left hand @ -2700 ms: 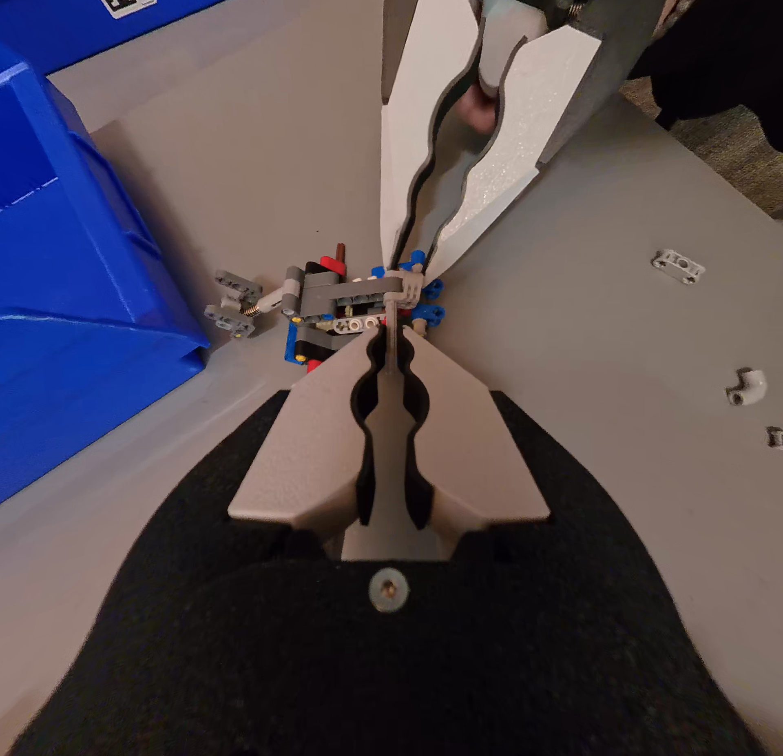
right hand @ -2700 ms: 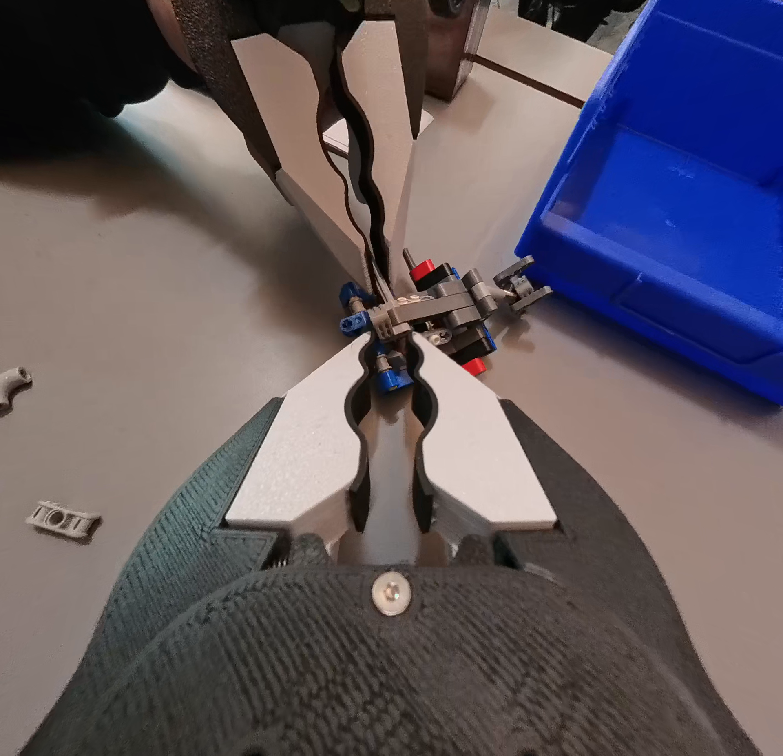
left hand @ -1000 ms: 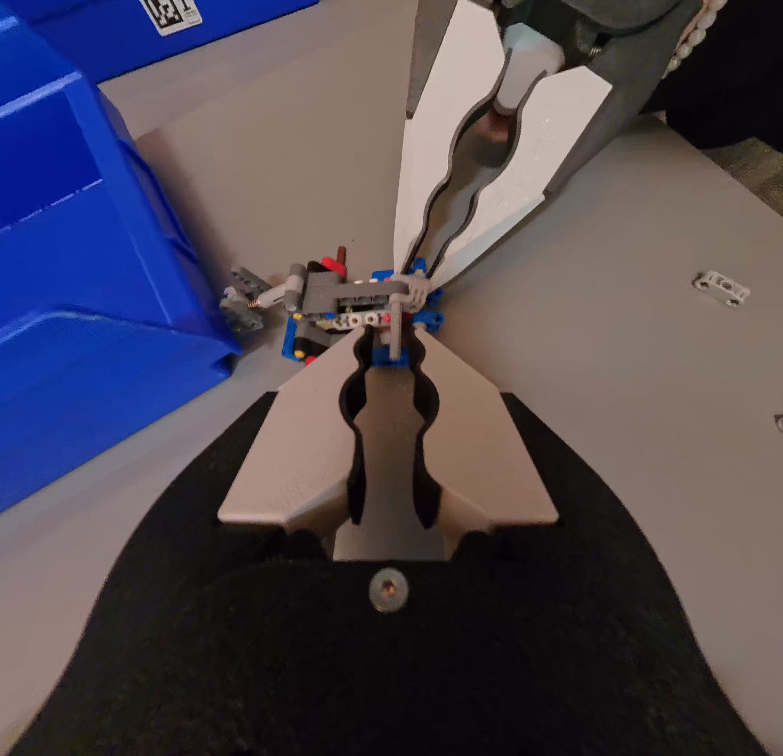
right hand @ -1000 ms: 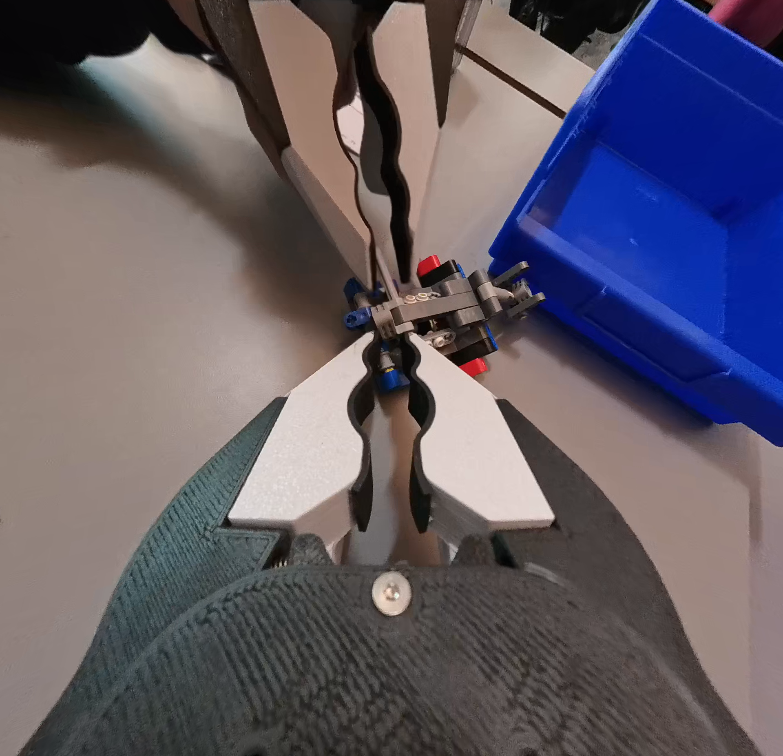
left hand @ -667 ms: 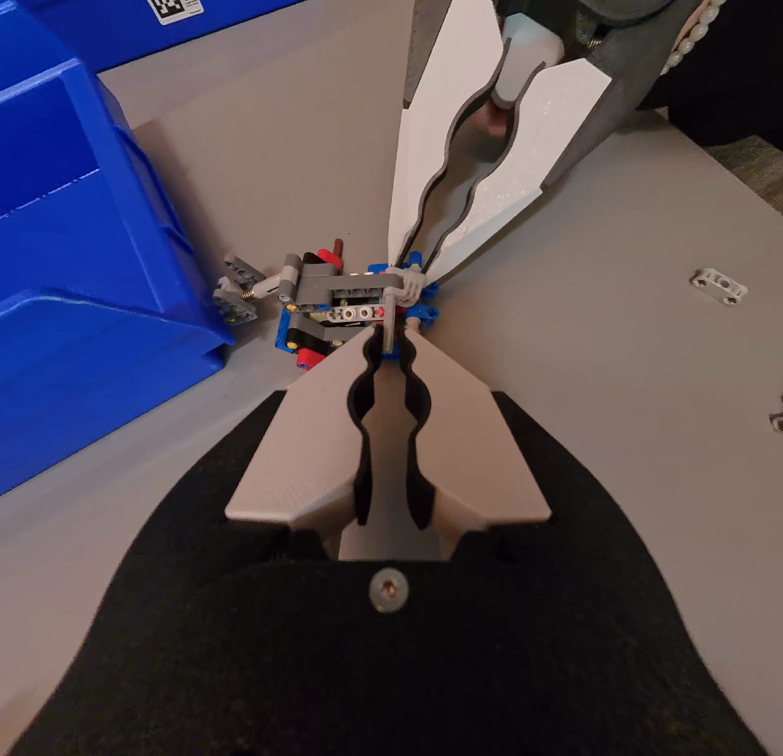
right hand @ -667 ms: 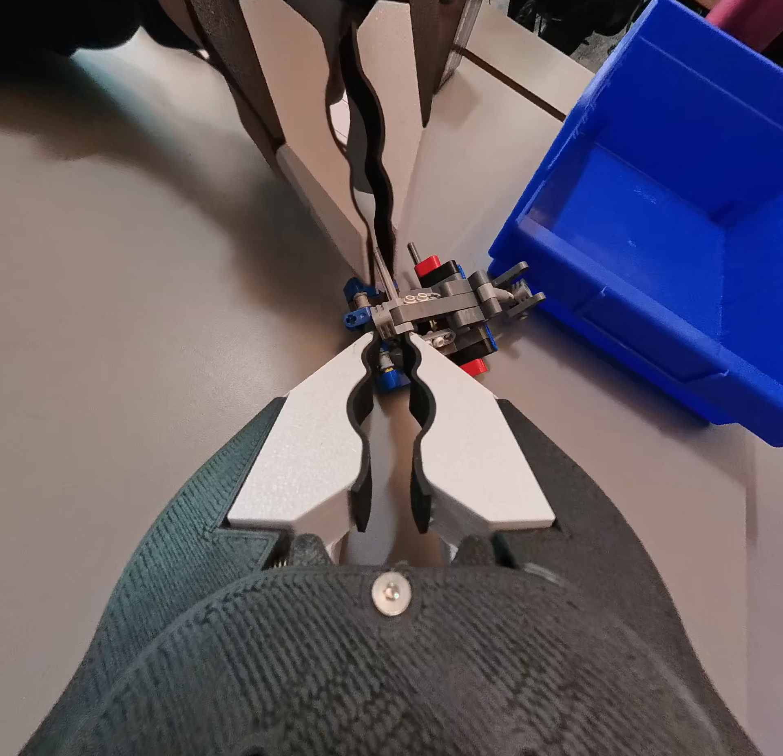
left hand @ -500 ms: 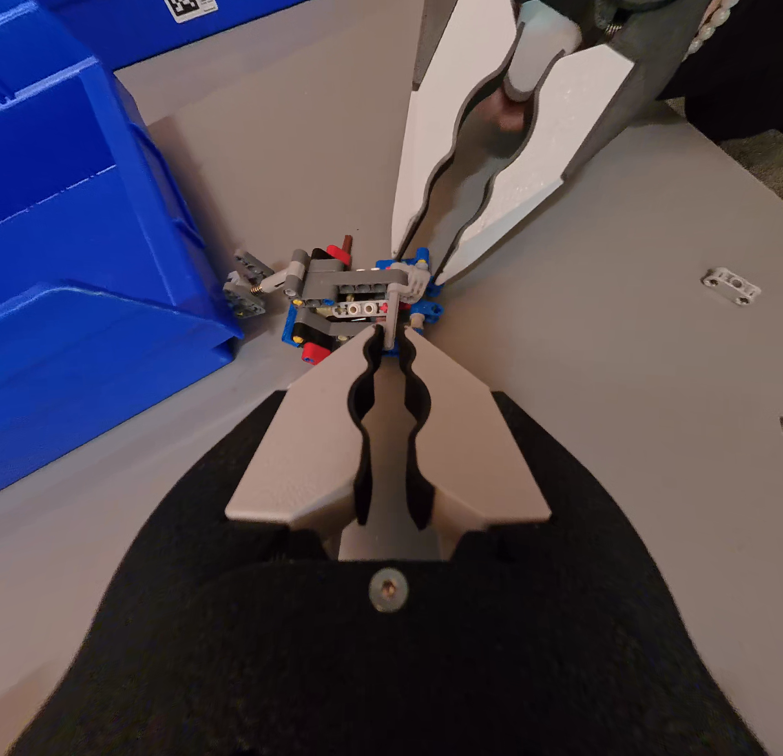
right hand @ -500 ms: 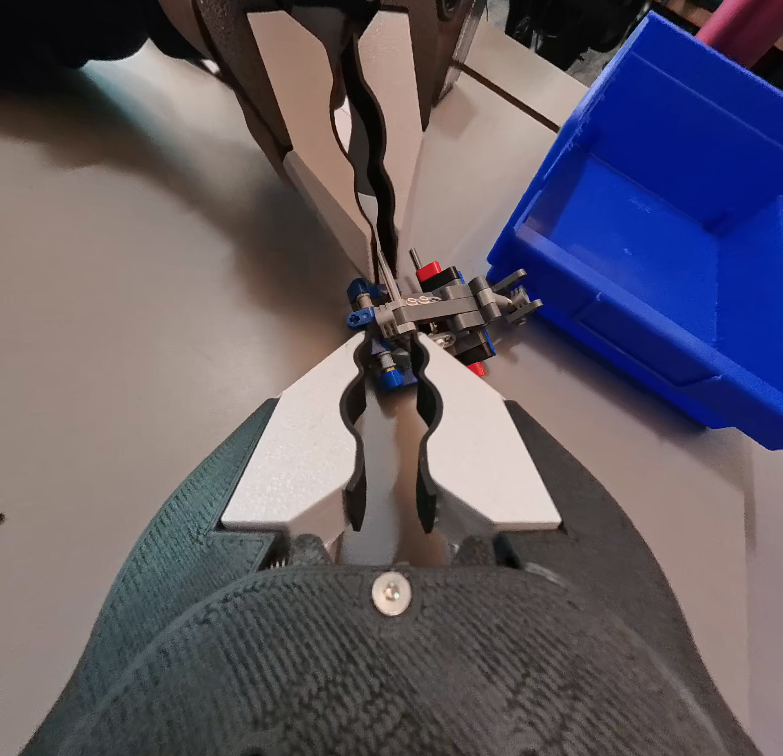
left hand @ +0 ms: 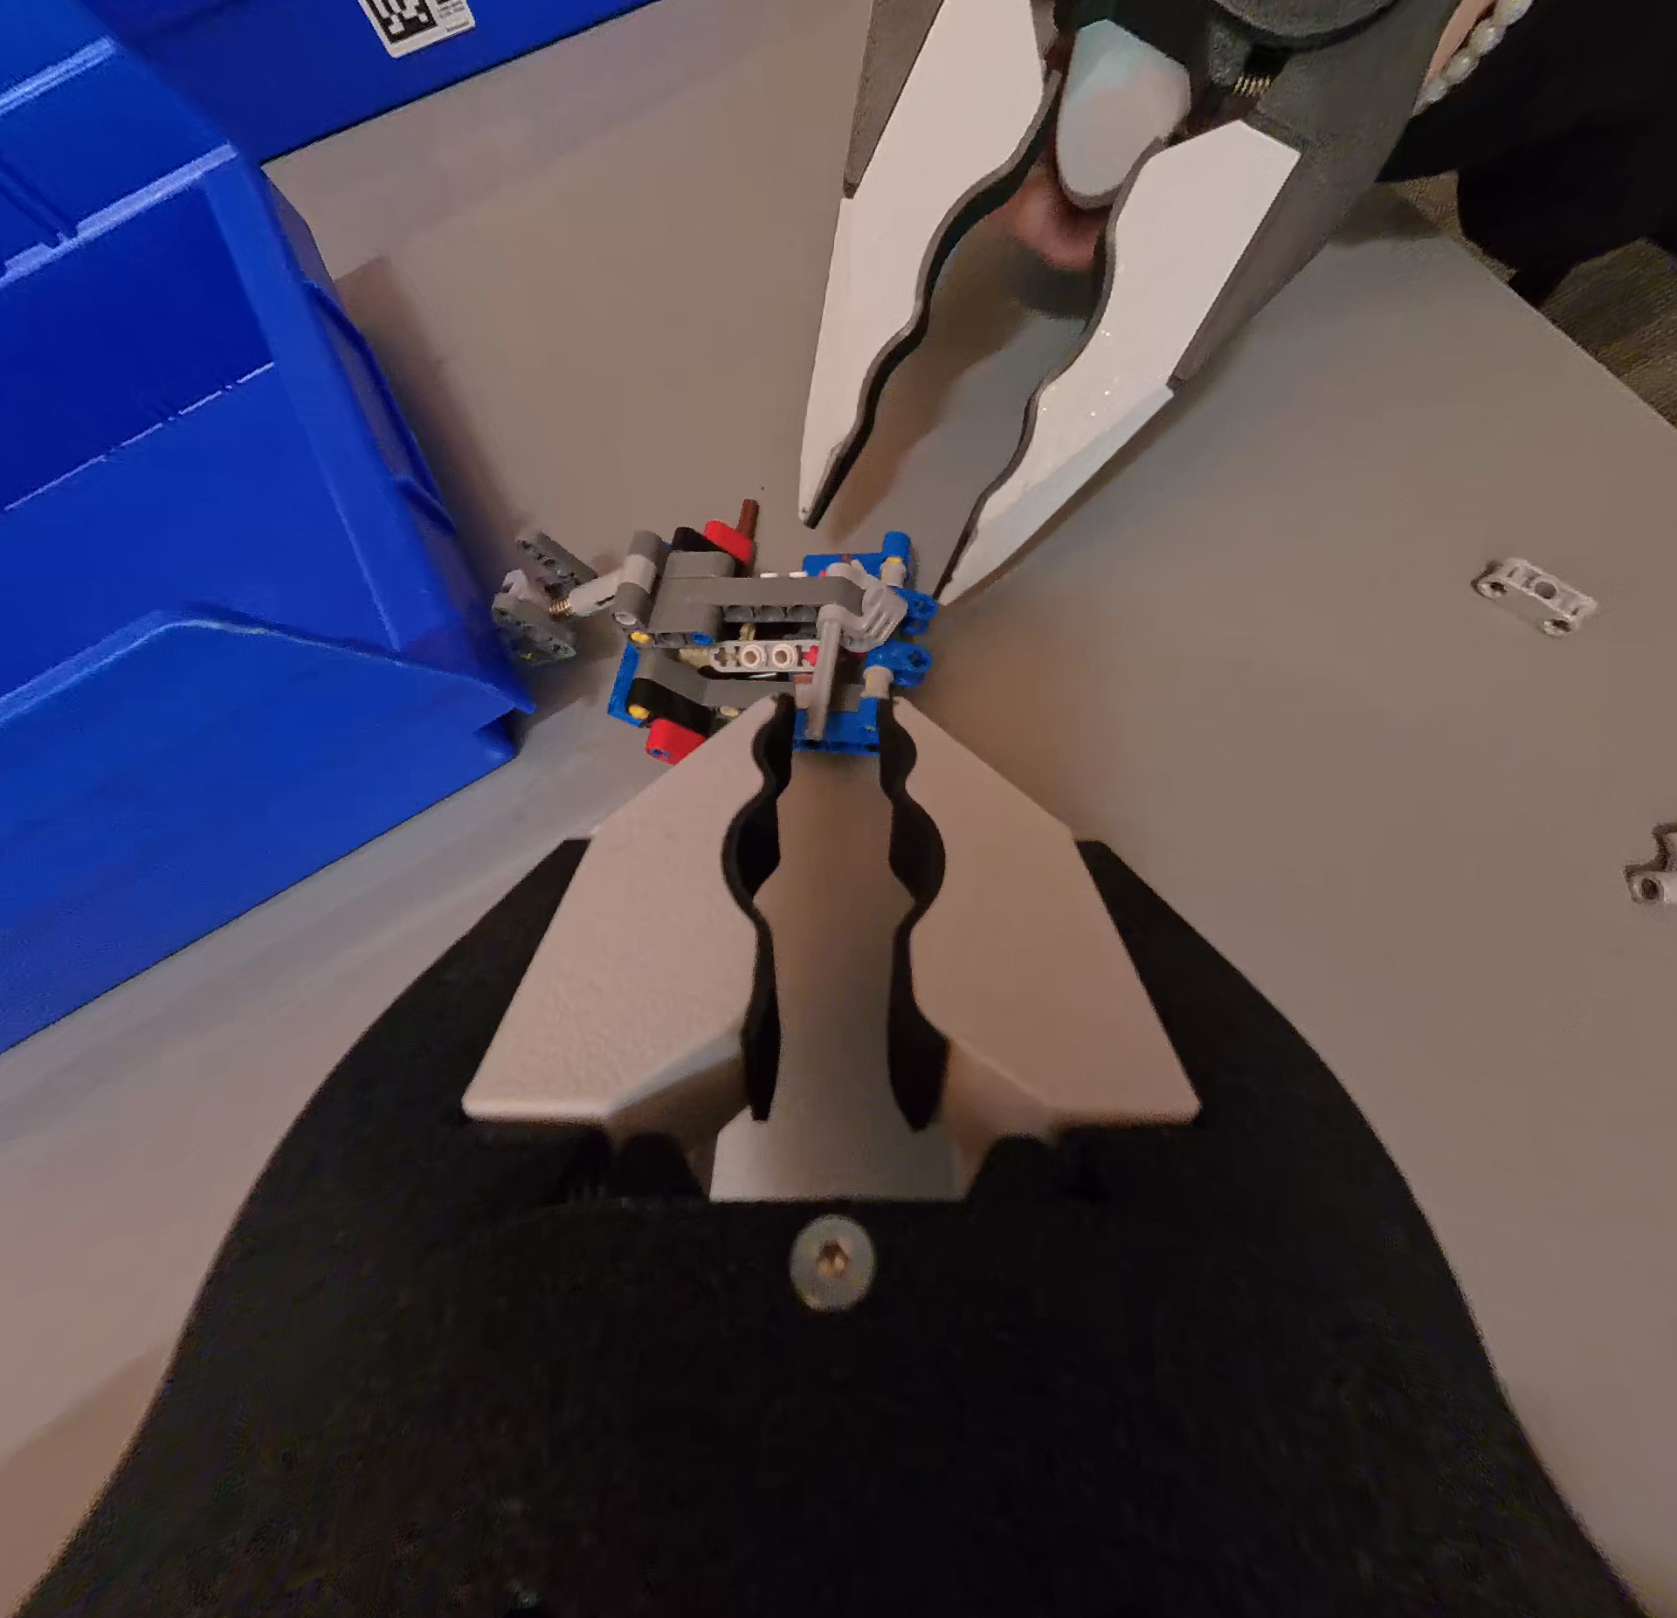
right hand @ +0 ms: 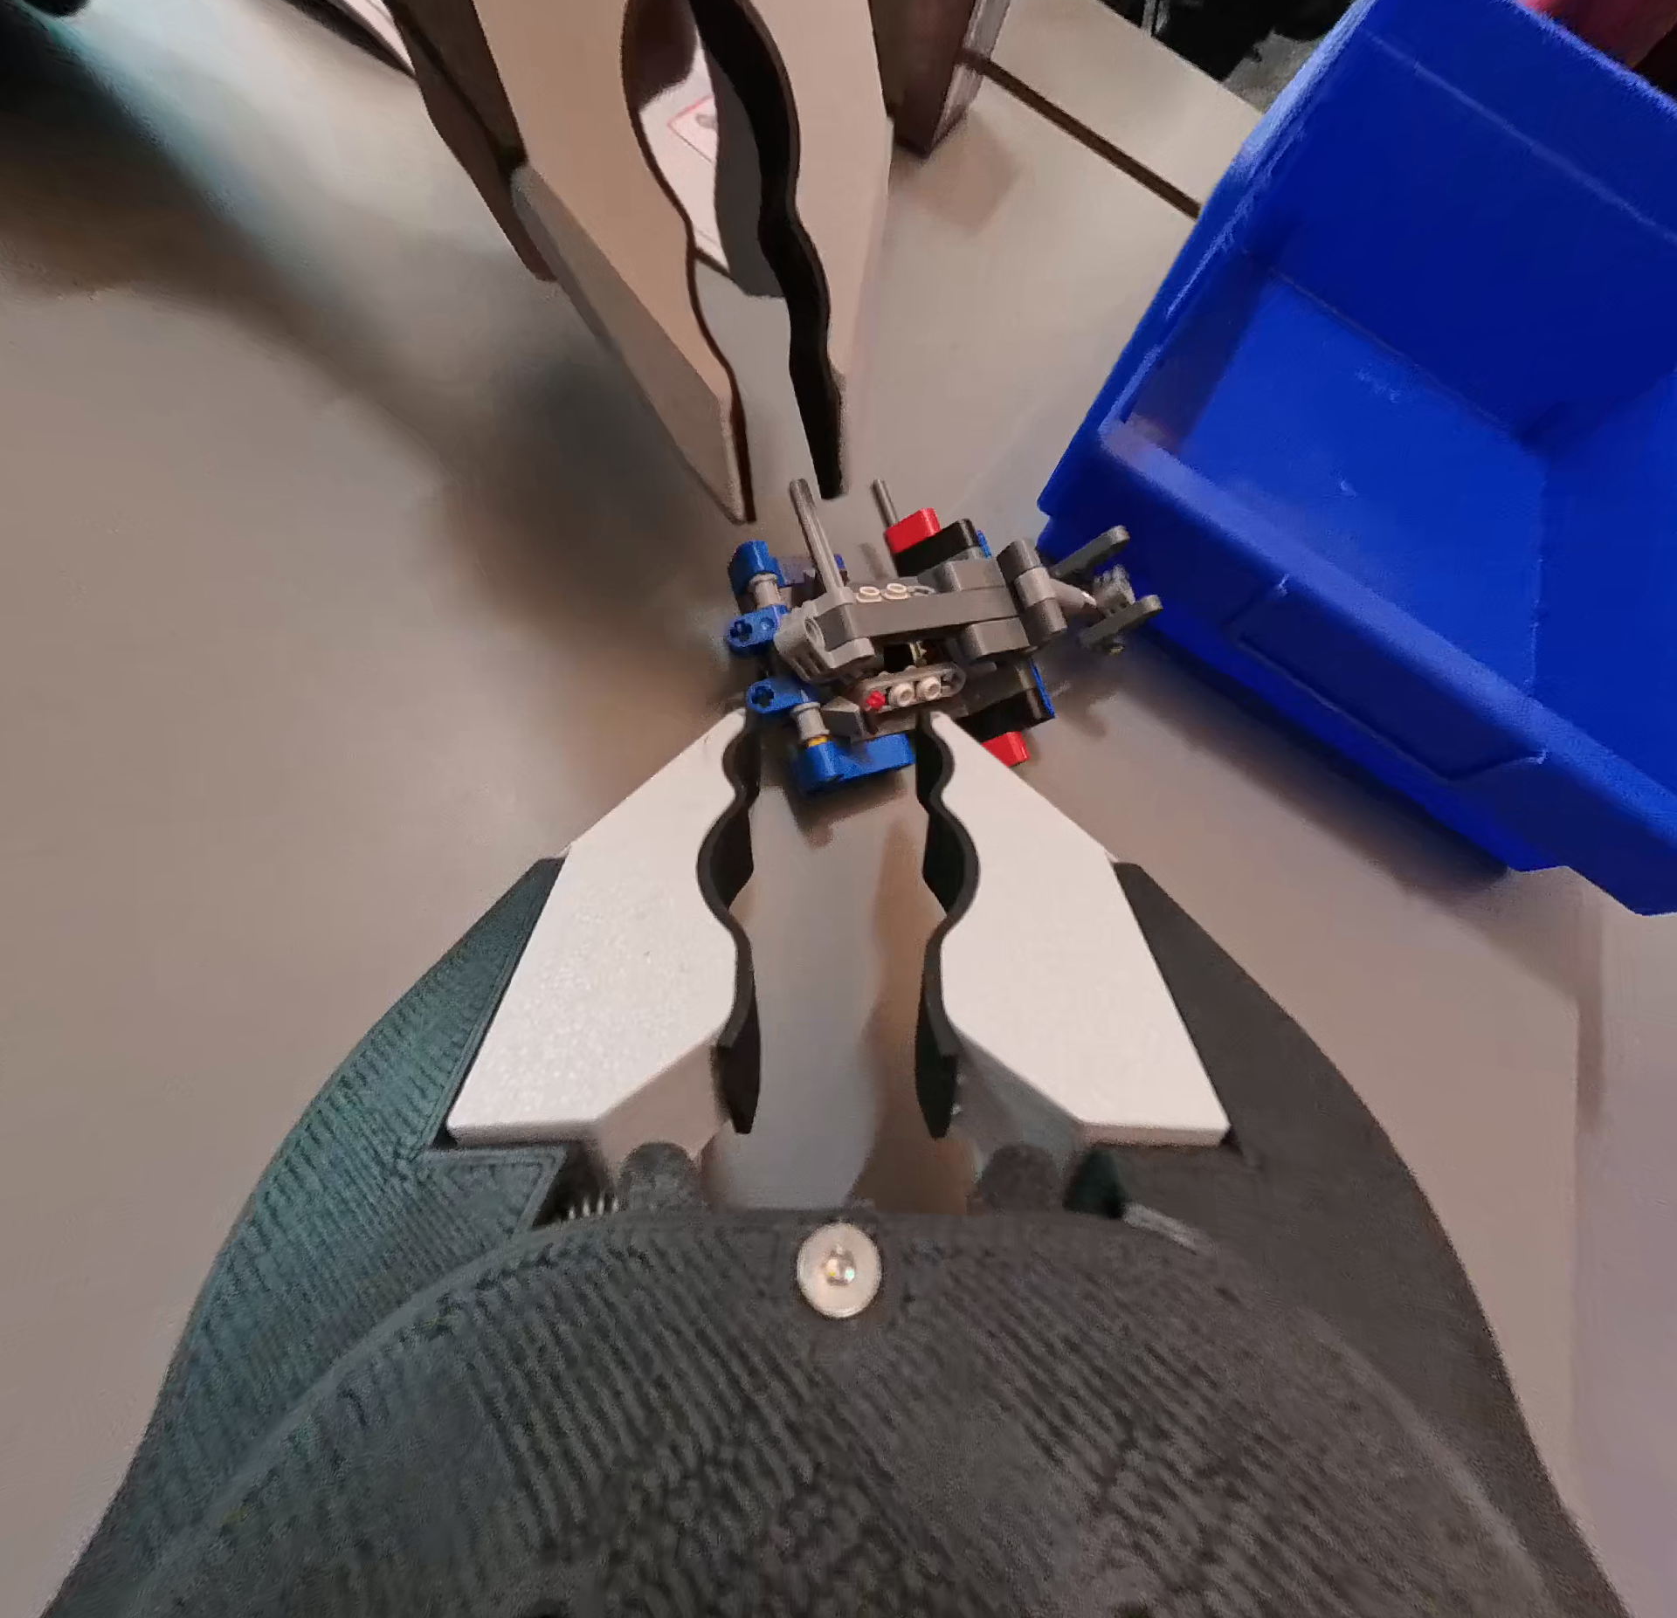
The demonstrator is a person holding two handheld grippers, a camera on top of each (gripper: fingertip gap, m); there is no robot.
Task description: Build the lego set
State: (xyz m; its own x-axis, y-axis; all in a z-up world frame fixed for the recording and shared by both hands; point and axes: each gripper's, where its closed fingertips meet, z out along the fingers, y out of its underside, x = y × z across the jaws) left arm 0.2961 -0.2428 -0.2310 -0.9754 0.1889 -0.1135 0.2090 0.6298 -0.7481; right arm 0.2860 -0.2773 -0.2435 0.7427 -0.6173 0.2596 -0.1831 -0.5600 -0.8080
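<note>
Your toy-brick assembly (left hand: 771,640) is a small build of grey beams on a blue base, with red and black pieces, blue pin connectors at one end and a grey forked piece on a spring shaft at the other. A thin grey rod (right hand: 815,536) stands up from it. It rests on the grey table (left hand: 1180,758), its forked end just beside the front edge of the blue bin (right hand: 1361,504).

Your left gripper (left hand: 833,713) has its tips spread, straddling the rod and the blue base without pressing on them. Your right gripper (right hand: 830,729) is spread wider at the opposite side, its tips either side of the blue end and clear of it.

Open table lies on the side away from the bin, holding only two small grey loose pieces (left hand: 1534,593) well apart from the assembly. A second blue bin (left hand: 508,23) stands toward the far edge.

A second ago the left gripper was about as wide, half a second ago it pinched the rod, and the right gripper was nearly closed.
</note>
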